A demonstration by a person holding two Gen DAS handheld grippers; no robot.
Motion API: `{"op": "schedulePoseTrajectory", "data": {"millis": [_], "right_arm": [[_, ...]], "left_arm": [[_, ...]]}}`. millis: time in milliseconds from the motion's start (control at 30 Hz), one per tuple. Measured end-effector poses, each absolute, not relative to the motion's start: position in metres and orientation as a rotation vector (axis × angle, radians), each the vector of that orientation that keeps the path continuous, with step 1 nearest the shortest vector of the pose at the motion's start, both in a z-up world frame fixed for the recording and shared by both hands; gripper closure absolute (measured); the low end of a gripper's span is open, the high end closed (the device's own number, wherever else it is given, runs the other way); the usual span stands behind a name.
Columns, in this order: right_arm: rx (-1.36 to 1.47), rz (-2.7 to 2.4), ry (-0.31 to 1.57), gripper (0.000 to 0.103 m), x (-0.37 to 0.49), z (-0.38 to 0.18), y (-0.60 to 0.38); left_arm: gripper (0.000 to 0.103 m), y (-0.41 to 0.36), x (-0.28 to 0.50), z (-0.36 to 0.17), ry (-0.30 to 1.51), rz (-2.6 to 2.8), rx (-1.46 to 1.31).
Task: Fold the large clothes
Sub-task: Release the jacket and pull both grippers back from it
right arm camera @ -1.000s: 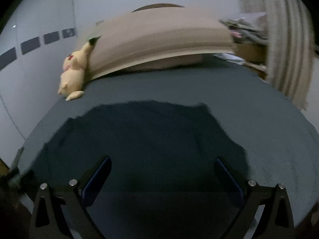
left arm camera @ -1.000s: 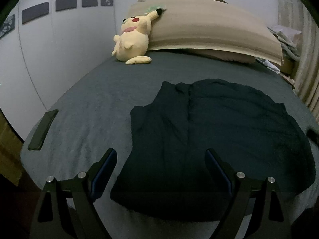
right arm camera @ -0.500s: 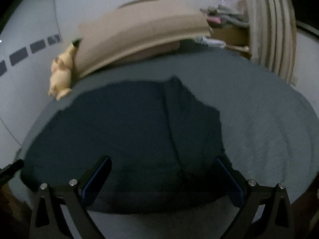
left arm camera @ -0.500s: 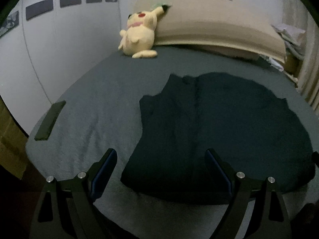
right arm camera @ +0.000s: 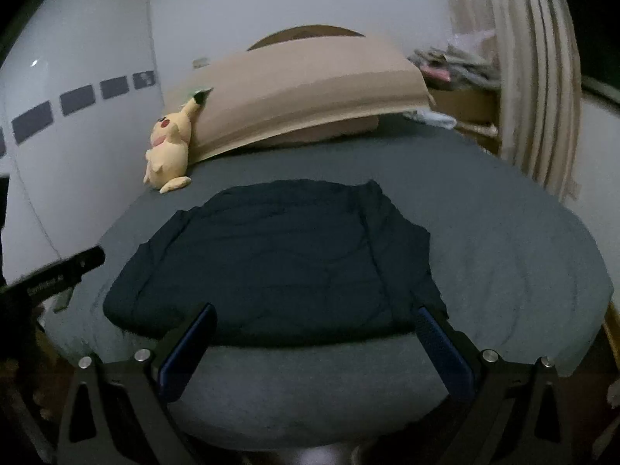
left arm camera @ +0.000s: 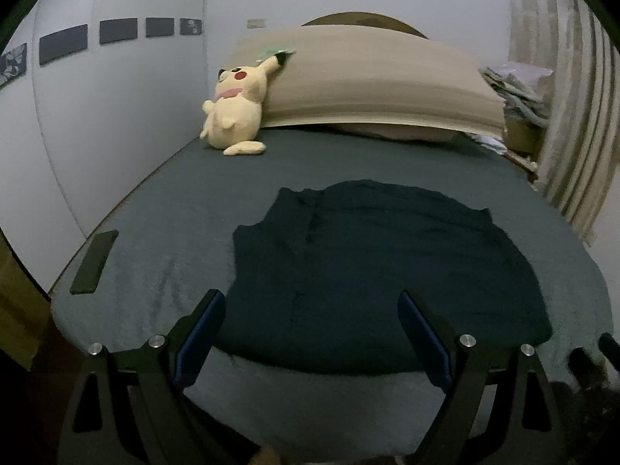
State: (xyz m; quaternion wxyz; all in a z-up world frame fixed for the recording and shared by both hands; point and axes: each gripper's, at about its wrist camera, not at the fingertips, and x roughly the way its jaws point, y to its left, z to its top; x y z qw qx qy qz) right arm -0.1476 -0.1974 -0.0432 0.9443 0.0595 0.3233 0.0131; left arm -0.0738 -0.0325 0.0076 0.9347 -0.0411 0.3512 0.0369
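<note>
Both pairs of tongs, left [left arm camera: 312, 323] and right [right arm camera: 316, 335], hang apart and empty over a dark navy garment [right arm camera: 271, 259] spread flat on the grey-sheeted bed [right arm camera: 503, 232], apparently laid out for folding.

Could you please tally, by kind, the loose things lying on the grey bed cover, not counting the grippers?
Dark garment: 1
Yellow plush toy: 1
Beige pillow: 1
Flat dark rectangular object, near the bed's left edge, too dim to identify: 1
Total: 4
</note>
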Motion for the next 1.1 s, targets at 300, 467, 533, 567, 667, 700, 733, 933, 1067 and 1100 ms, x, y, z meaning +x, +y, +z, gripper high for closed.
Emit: {"op": "schedulePoseTrajectory", "data": {"millis": [300, 467, 533, 567, 667, 700, 733, 933, 1067, 1100], "right_arm": [[0.069, 0.018, 0.660, 0.000, -0.148, -0.048, -0.189], [0.061, 0.026, 0.661, 0.000, -0.147, -0.047, -0.187], [0.054, 0.026, 0.662, 0.000, -0.147, -0.048, -0.186], [0.053, 0.026, 0.662, 0.000, -0.147, -0.048, -0.186], [0.054, 0.024, 0.654, 0.000, -0.148, -0.045, -0.185], [0.053, 0.023, 0.653, 0.000, -0.148, -0.043, -0.185], [0.051, 0.025, 0.652, 0.000, -0.147, -0.043, -0.186], [0.046, 0.029, 0.648, 0.000, -0.146, -0.042, -0.184], [0.048, 0.028, 0.651, 0.000, -0.145, -0.042, -0.184], [0.050, 0.027, 0.651, 0.000, -0.145, -0.042, -0.185]], "left_arm": [[0.011, -0.053, -0.073, 0.008, 0.724, 0.055, -0.001], [0.010, -0.057, -0.076, 0.010, 0.718, 0.051, 0.019], [0.010, -0.057, -0.075, 0.009, 0.723, 0.049, 0.014], [0.010, -0.057, -0.075, 0.009, 0.725, 0.048, 0.013], [0.010, -0.057, -0.075, 0.009, 0.728, 0.047, 0.008], [0.010, -0.056, -0.075, 0.009, 0.724, 0.047, 0.006], [0.010, -0.056, -0.075, 0.009, 0.722, 0.046, 0.004], [0.009, -0.055, -0.077, 0.009, 0.720, 0.025, -0.012], [0.008, -0.057, -0.079, 0.009, 0.714, 0.026, -0.006], [0.008, -0.058, -0.079, 0.010, 0.714, 0.025, -0.005]]}}
